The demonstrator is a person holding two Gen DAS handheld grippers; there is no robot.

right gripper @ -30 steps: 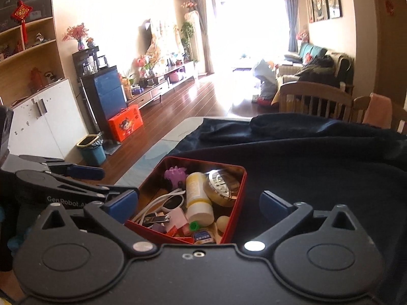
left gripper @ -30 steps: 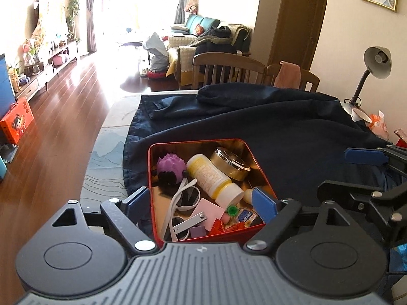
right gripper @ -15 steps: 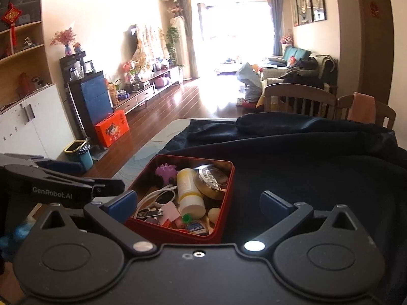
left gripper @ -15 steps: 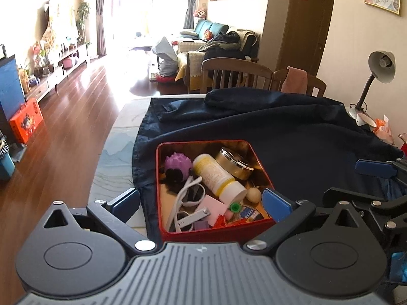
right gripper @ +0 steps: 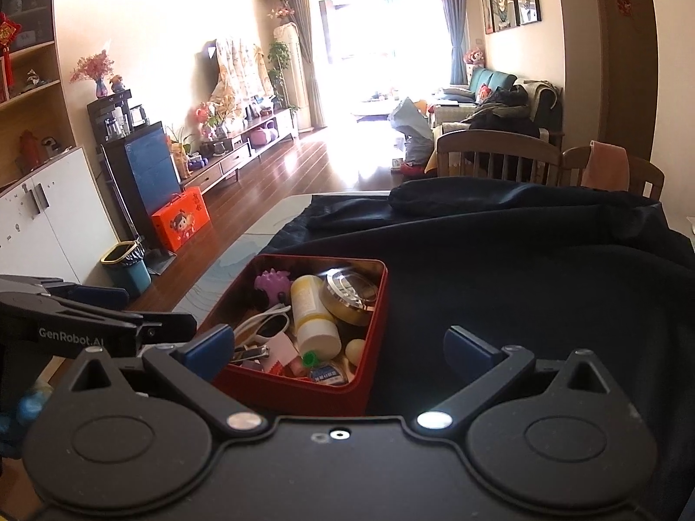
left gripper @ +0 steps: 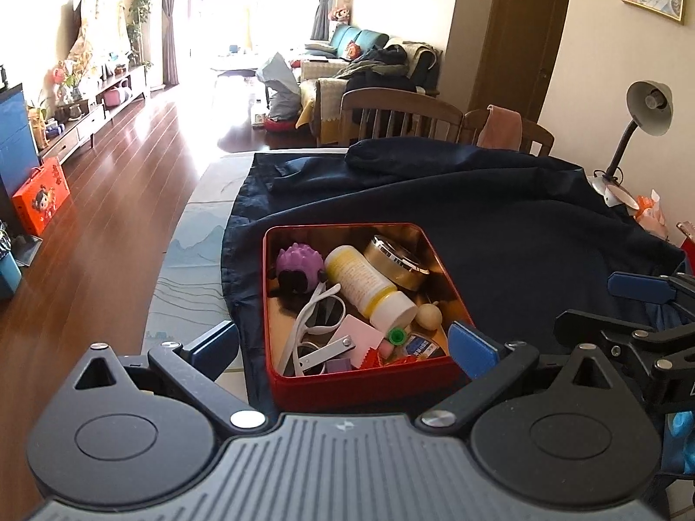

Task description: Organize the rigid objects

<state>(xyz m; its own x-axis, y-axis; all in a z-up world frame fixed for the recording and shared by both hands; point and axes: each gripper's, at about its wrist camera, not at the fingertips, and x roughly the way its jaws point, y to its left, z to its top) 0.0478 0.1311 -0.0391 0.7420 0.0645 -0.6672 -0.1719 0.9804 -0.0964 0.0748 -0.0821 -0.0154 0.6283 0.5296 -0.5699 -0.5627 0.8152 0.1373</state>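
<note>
Left wrist view, left to right. Left gripper (left gripper: 345, 345): jaws spread wide, nothing between the pads; they have just been opening. The blue fingertips (left gripper: 215, 338) stand either side of the near wall of the red tin (left gripper: 360, 384), apart from it. The tin rests on a dark blue cloth (left gripper: 499, 225) that covers most of the tabletop (left gripper: 191, 239); it sits near the tabletop's left edge, toward the near end, and the bare patterned surface shows only as a strip along that left edge.

Contents of the tin, left to right: a purple spiky toy (left gripper: 299, 262) in the far left corner; white-framed sunglasses (left gripper: 317, 314) along the left wall; a metal clip (left gripper: 325, 347) and a pink card (left gripper: 362, 336) at the near wall; a white bottle with a yellow label (left gripper: 367, 282), lying on its side across the middle; a small green cap (left gripper: 396, 336) by its lid; a round gold tin (left gripper: 397, 262) in the far right corner; a small cream egg-shaped piece (left gripper: 429, 314) against the right wall.

At the right edge of this view, the right gripper (left gripper: 625, 304) appears side-on. In its own view, the right gripper's jaws also stand wide and empty, above the cloth just right of the tin. A desk lamp (left gripper: 643, 121) stands at the far right corner.
</note>
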